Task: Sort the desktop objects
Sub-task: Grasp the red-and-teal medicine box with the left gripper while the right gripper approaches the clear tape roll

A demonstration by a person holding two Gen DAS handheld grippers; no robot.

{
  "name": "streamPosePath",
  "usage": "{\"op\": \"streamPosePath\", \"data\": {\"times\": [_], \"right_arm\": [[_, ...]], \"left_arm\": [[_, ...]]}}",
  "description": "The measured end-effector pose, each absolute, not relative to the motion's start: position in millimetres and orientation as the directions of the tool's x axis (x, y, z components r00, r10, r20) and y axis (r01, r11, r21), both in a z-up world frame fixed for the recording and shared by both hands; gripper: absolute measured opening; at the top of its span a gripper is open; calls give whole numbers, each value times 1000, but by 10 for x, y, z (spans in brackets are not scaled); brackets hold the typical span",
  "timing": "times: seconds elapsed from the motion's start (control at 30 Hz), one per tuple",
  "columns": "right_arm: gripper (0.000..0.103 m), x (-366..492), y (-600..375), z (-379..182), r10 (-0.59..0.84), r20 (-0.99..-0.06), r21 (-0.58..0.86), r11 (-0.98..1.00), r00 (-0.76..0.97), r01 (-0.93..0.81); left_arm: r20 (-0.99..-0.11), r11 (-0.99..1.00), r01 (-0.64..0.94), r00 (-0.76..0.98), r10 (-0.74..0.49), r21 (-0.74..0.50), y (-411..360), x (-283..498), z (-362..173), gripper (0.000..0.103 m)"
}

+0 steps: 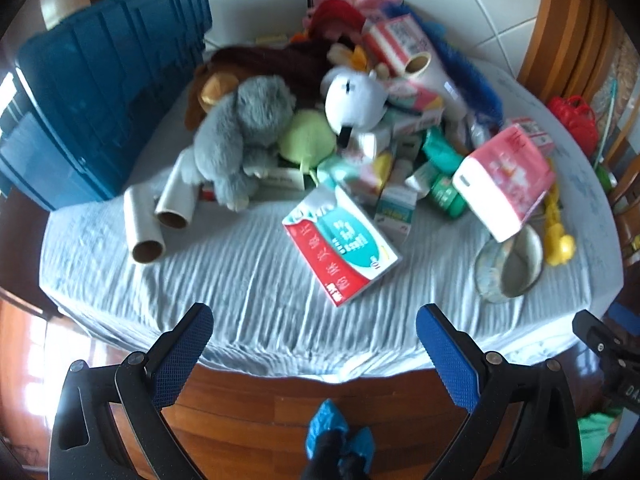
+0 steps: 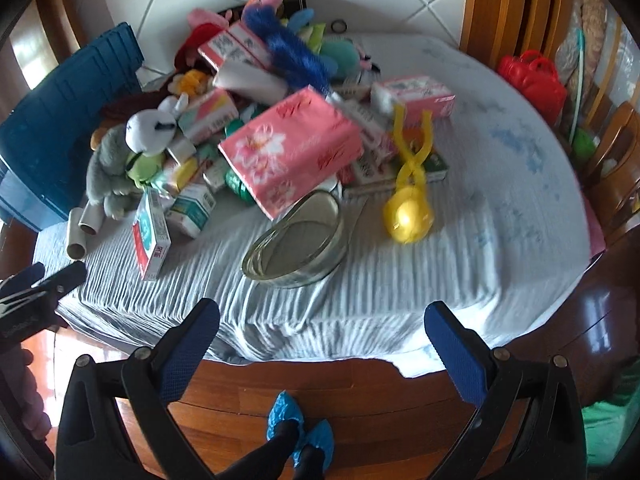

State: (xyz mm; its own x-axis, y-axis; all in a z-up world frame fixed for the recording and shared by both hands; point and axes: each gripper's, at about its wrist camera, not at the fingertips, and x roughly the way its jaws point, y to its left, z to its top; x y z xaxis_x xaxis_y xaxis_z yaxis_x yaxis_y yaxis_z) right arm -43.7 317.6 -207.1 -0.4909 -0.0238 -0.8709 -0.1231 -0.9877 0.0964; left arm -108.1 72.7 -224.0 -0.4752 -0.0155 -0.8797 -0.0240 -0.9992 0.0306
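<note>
Glass bowl (image 2: 296,240) sits at twelve o'clock from the right gripper (image 2: 322,344), nearer it than the left gripper (image 1: 314,344); both gape wide, empty.

Bare cloth (image 2: 500,184) lies open at three o'clock on the table; a heaped pile (image 2: 280,128) crowds twelve, a blue crate (image 1: 108,100) walls nine.

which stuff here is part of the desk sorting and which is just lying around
For sorting: grey plush elephant, pink tissue pack, red-and-white box, cardboard tubes, glass dish, yellow snowball clamp, blue crate.

Just about: red basket, wooden chair, blue shoe covers.
</note>
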Motion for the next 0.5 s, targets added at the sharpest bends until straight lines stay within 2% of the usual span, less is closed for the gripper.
{"op": "streamPosePath", "data": {"times": [0.27, 0.5], "right_arm": [[103, -790, 2993, -2421, -8, -886, 110, -975, -464, -192], [103, -943, 3032, -2679, -18, -906, 121, -968, -423, -218]], "left_arm": [[-890, -999, 11, -455, 27, -36, 849, -1614, -2595, 103], [-916, -999, 22, -400, -39, 32, 992, -1858, -2956, 103]]}}
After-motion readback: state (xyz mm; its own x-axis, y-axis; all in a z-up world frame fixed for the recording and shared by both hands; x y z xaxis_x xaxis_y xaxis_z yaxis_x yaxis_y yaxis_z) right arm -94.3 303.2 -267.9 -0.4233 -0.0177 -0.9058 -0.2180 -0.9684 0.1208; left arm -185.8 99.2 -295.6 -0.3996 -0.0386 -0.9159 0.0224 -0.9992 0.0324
